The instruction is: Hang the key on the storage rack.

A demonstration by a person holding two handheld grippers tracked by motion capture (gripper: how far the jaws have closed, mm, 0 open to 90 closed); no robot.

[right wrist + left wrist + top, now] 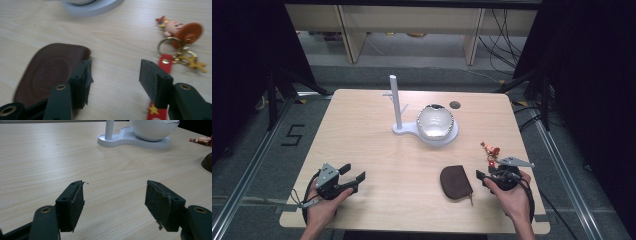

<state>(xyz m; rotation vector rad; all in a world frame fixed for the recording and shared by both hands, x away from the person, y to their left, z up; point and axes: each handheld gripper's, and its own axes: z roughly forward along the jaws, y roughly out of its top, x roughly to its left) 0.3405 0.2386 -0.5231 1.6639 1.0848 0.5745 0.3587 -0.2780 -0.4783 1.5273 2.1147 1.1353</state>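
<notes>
An approach is judged to be in hand; the right gripper [115, 77] is held wide open and empty, between the dark brown leather pouch [47, 72] and the red-strapped keyring with toy charms [180, 45]; the left gripper [115, 205] is held open, empty, well left of that pouch; next, one item must be straddled and the jaws closed.

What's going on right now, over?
Left gripper open. Right gripper open between brown leather pouch and red-strapped keychain. Path clear.
</notes>
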